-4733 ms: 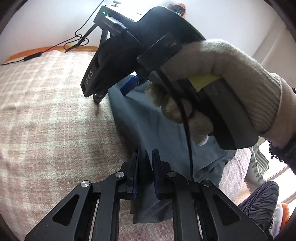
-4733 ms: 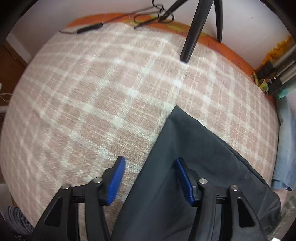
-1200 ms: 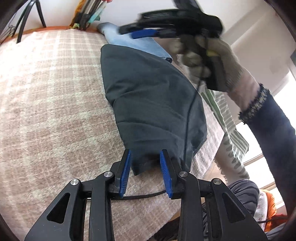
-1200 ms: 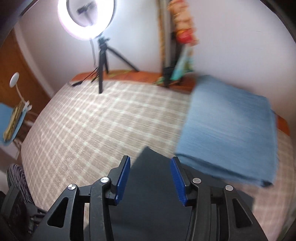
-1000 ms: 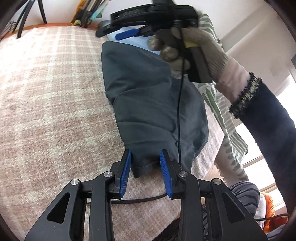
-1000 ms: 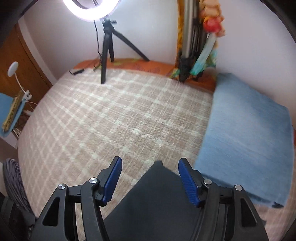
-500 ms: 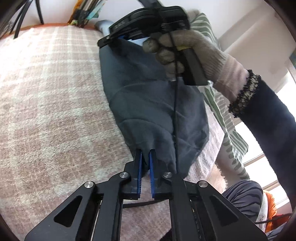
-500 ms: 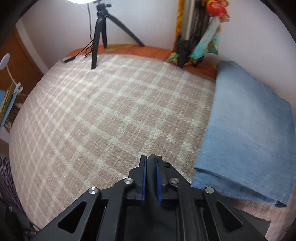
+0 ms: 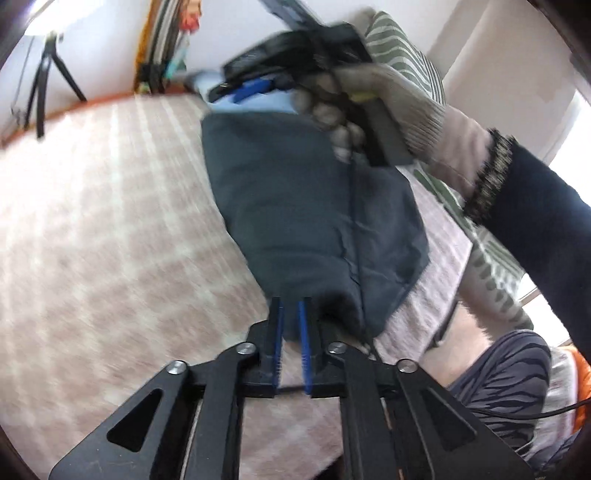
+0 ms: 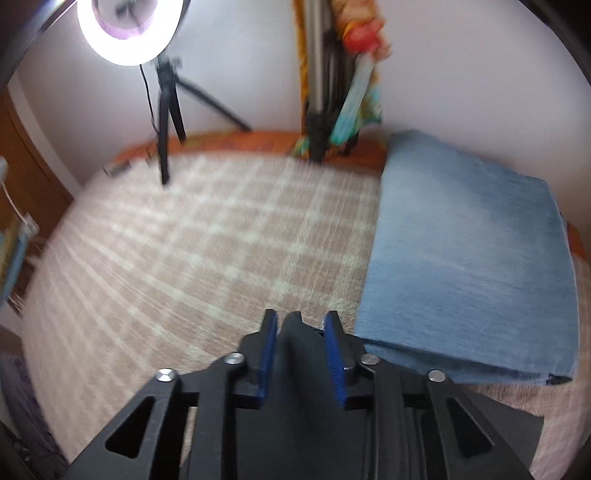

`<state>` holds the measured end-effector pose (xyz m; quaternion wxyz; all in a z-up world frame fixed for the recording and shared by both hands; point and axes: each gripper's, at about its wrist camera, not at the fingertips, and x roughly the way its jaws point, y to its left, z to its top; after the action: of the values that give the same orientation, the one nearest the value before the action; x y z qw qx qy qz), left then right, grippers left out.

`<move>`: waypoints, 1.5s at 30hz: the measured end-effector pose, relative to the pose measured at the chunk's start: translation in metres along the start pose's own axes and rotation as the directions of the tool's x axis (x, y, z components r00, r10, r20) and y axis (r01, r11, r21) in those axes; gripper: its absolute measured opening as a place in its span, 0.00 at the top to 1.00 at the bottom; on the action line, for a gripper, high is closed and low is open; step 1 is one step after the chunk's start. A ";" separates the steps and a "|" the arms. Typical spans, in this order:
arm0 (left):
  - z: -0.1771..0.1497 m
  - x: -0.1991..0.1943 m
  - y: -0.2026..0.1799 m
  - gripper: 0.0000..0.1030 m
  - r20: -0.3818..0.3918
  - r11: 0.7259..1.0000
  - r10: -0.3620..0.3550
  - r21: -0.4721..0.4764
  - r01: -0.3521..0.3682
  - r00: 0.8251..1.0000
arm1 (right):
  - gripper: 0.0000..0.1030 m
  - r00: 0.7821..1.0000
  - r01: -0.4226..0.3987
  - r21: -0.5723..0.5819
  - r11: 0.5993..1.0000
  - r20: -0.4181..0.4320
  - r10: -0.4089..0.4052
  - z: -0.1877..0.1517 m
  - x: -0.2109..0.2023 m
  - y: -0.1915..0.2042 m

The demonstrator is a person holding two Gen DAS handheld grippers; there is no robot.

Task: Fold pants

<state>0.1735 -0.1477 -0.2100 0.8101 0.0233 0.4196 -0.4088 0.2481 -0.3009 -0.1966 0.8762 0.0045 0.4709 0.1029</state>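
Observation:
Dark grey pants lie folded lengthwise on the checked blanket. My left gripper pinches their near edge, which is bunched between the blue pads; the jaws are easing open slightly and still press the cloth. In the right wrist view the far corner of the pants stands between the blue pads of my right gripper. Its jaws are opening, with gaps on both sides of the cloth. The left wrist view shows the right gripper blurred above the far end, in a gloved hand.
Folded light blue jeans lie just beyond the pants on the right. A ring light on a tripod stands at the far edge of the bed. A striped pillow and a person's leg are to the right.
Both grippers shut on the pants about half a second ago. Since then the left has lifted its edge a little, and the right gripper's jaws have spread apart and it has tilted up.

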 end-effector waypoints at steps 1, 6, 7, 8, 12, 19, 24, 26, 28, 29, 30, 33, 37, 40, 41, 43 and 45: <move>0.004 -0.003 0.001 0.89 0.011 1.000 0.016 0.009 -0.017 1.000 | 0.55 1.000 0.003 0.012 1.000 0.029 -0.003 -0.002 -0.012 -0.003; 0.023 -0.006 0.008 0.56 0.034 0.998 0.051 0.024 -0.052 0.998 | 0.30 0.994 -0.013 0.061 0.998 0.109 0.006 -0.023 -0.065 -0.022; 0.027 -0.005 0.007 0.53 0.036 0.998 0.061 0.033 -0.062 0.997 | 0.27 0.992 -0.014 0.074 0.997 0.124 0.005 -0.030 -0.076 -0.028; 0.028 -0.004 0.008 0.53 0.041 0.996 0.072 0.047 -0.074 0.997 | 0.22 0.990 -0.014 0.086 0.996 0.138 0.002 -0.036 -0.084 -0.033; 0.040 0.004 0.008 0.45 0.043 0.996 0.070 0.058 -0.072 0.997 | 0.16 0.987 0.006 0.140 0.990 0.160 -0.028 -0.069 -0.111 -0.056; 0.064 0.034 0.038 0.34 -0.009 0.991 -0.067 -0.114 0.066 0.998 | 0.00 0.987 0.037 0.268 0.963 0.143 -0.078 -0.134 -0.131 -0.109; 0.079 0.073 0.058 0.34 -0.052 0.968 -0.131 -0.221 0.117 0.990 | 0.00 0.995 -0.041 0.365 0.930 0.100 0.004 -0.170 -0.119 -0.144; 0.083 0.083 0.061 0.34 -0.061 0.965 -0.138 -0.233 0.120 0.989 | 0.00 0.991 -0.115 0.386 0.915 0.111 0.078 -0.178 -0.110 -0.152; 0.086 0.091 0.063 0.34 -0.067 0.965 -0.132 -0.236 0.113 0.989 | 0.00 0.983 -0.176 0.405 0.897 0.118 0.140 -0.181 -0.097 -0.159; 0.089 0.096 0.064 0.34 -0.070 0.965 -0.132 -0.237 0.112 0.989 | 0.00 0.980 -0.194 0.414 0.889 0.113 0.162 -0.181 -0.090 -0.162; 0.090 0.097 0.064 0.34 -0.064 0.964 -0.136 -0.239 0.117 0.989 | 0.00 0.979 -0.205 0.419 0.885 0.110 0.174 -0.181 -0.085 -0.164; 0.099 0.104 0.069 0.34 -0.052 0.961 -0.141 -0.249 0.124 0.989 | 0.00 0.962 -0.272 0.422 0.865 0.124 0.242 -0.177 -0.067 -0.167; 0.111 0.114 0.072 0.37 -0.036 0.952 -0.161 -0.270 0.146 0.986 | 0.02 0.939 -0.343 0.386 0.856 0.157 0.306 -0.168 -0.058 -0.164; 0.117 0.121 0.070 0.47 -0.030 0.955 -0.151 -0.263 0.138 0.988 | 0.21 0.928 -0.373 0.379 0.847 0.149 0.342 -0.165 -0.053 -0.161; 0.118 0.123 0.070 0.60 -0.032 0.958 -0.142 -0.256 0.129 0.989 | 0.26 0.929 -0.371 0.376 0.849 0.155 0.337 -0.164 -0.054 -0.160; 0.121 0.129 0.068 0.79 -0.042 0.962 -0.132 -0.245 0.118 0.990 | 0.41 0.929 -0.371 0.378 0.848 0.146 0.341 -0.165 -0.054 -0.159; 0.123 0.129 0.066 0.84 -0.038 0.966 -0.134 -0.228 0.122 0.990 | 0.55 0.937 -0.348 0.377 0.858 0.156 0.312 -0.166 -0.058 -0.155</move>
<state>0.3397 -0.2339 -0.2410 0.7679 -0.0852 0.4852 -0.4094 0.1073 -0.4786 -0.2571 0.8462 0.2679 0.4344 0.1531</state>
